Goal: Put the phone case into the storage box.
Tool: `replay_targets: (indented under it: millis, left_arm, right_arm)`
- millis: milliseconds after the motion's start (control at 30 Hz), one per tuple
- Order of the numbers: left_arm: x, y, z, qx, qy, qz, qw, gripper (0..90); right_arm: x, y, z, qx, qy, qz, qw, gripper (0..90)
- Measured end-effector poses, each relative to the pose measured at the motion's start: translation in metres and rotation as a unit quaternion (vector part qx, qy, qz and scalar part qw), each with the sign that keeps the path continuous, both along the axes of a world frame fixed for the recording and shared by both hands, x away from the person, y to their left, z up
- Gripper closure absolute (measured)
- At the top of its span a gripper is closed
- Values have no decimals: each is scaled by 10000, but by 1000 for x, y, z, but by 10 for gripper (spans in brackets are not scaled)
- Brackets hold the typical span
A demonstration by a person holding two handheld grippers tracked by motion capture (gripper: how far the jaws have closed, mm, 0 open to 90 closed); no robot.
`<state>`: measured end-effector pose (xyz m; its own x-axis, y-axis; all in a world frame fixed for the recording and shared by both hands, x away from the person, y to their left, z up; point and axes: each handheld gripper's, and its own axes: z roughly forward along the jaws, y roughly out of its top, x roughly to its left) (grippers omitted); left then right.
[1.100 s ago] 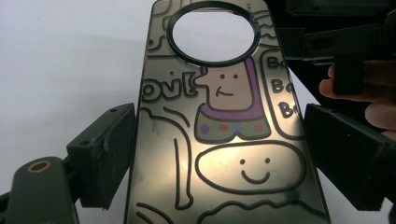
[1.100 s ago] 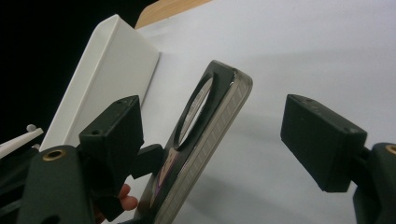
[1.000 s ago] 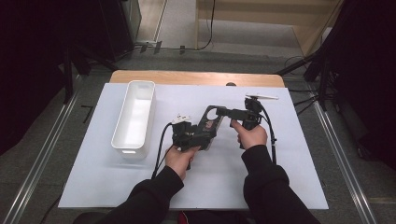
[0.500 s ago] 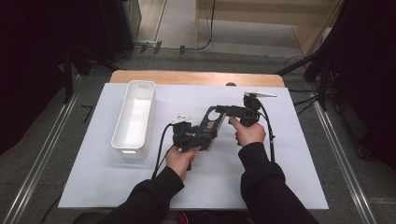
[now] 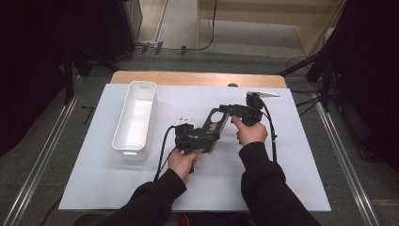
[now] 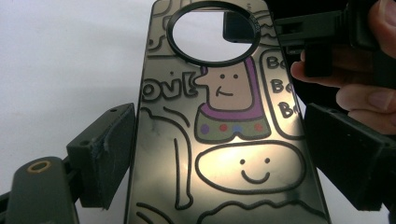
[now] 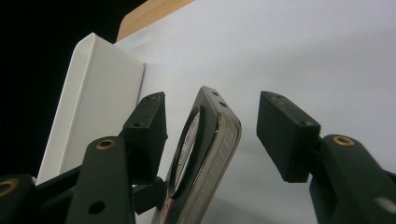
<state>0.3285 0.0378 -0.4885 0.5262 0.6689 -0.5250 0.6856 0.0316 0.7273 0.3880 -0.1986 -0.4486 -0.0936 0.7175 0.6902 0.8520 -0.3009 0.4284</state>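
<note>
The left gripper (image 5: 212, 128) is clamping the phone case (image 6: 224, 140) across its width, both pads pressing its long edges, and holding it up over the middle of the white tabletop (image 5: 301, 188). In the left gripper view the case's cartoon print and round ring cutout are facing the camera. The right gripper (image 7: 212, 128) is coming in at the case's far end: its jaws have just been closing, the end of the case (image 7: 205, 154) sitting between them, with a clear gap at one pad, so not gripping yet. The white bin (image 5: 136, 117) is standing well apart to the left.
</note>
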Motion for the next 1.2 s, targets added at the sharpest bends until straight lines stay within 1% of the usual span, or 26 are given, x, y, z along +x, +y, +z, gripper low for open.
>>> replay_targets:
  millis: [100,167,200,500,567,800,1033,1200]
  left_arm:
    - [0,0,-1,-18,9,21,10000,115]
    - [0,0,-1,-35,-3,27,10000,114]
    - [-1,0,-1,-21,-23,30,10000,115]
    - [-1,0,-3,28,-45,96,9999,114]
    - [-1,0,-4,53,-21,105,9999,115]
    - [-2,-1,-5,58,-37,134,9999,114]
    - [-2,0,-6,35,-59,130,9999,115]
    - [-2,0,-5,26,-88,149,9998,115]
  right_arm:
    - [1,0,0,84,86,-18,9999,460]
    - [0,0,0,37,11,-29,10000,484]
    - [0,-1,1,21,8,-39,10000,489]
    - [0,-2,1,200,165,-81,9996,542]
    - [0,-2,1,198,190,-96,9996,559]
    - [0,0,0,234,291,-82,9993,601]
    - [0,3,0,266,317,-88,9991,620]
    - [0,2,0,296,334,-97,9990,670]
